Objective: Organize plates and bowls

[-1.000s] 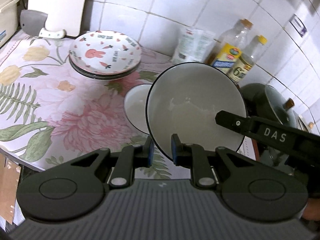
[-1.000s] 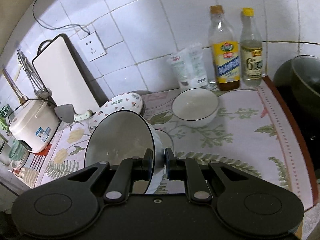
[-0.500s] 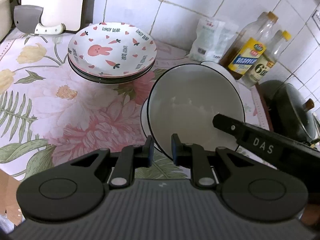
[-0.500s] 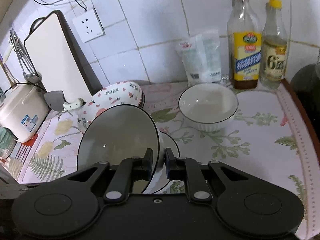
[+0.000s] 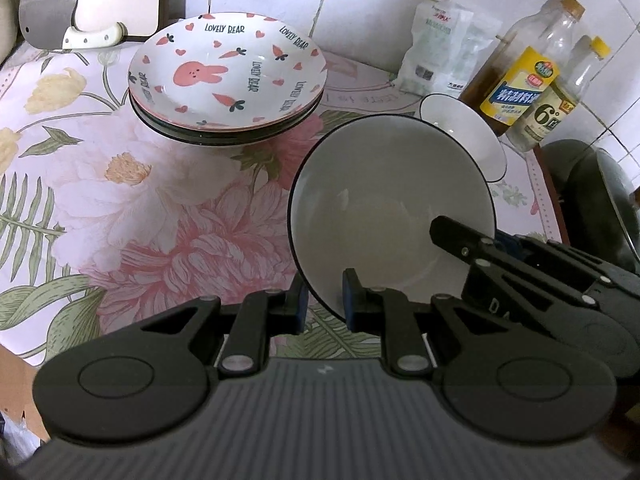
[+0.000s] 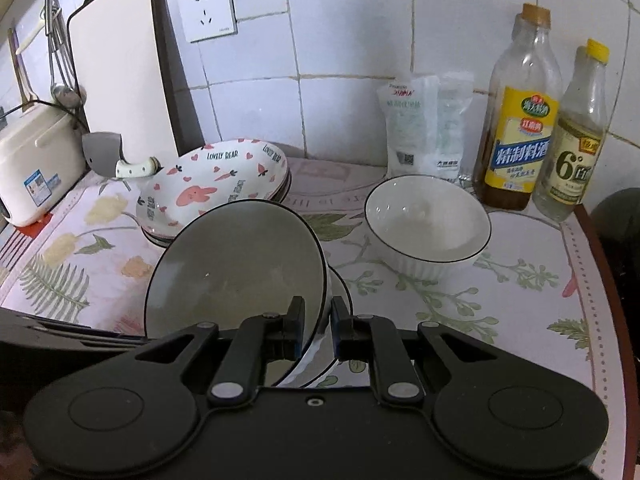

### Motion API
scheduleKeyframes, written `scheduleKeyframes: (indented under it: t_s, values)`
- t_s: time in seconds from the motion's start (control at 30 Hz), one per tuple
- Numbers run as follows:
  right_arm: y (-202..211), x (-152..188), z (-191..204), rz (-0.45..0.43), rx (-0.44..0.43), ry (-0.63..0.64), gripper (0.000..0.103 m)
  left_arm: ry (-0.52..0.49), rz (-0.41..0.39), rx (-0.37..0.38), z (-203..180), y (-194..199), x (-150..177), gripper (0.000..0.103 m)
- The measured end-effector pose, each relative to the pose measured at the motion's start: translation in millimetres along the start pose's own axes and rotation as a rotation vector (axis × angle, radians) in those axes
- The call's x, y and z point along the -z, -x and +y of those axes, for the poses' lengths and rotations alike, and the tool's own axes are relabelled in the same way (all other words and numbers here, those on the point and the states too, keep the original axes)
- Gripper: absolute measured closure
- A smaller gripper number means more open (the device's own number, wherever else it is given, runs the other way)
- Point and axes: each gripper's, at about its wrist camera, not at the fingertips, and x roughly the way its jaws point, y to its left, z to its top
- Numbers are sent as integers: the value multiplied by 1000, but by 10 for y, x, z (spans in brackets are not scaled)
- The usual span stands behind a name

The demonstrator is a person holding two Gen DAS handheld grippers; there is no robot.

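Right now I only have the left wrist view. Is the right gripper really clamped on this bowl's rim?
Observer: Yes. The right gripper pinches the near rim of the held bowl, with one finger inside and one outside.
Operator: Anything under it?
Observer: Another dark-rimmed bowl sits just beneath it. I cannot tell whether they touch.
Operator: And the bowl by the bottles?
Observer: That third bowl stands upright and empty, apart from the held one.
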Motion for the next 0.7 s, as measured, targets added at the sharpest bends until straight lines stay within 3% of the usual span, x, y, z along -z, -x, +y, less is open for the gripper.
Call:
scheduleKeyframes:
  t_s: [0.5,0.7]
  values:
    - [-197,39,90,-9,91,169,82,-28,37,-36,-36,-68,-90,84]
    - [-101,66,-58,-45,19,91,80,3,24,-10,11,0,-93,84]
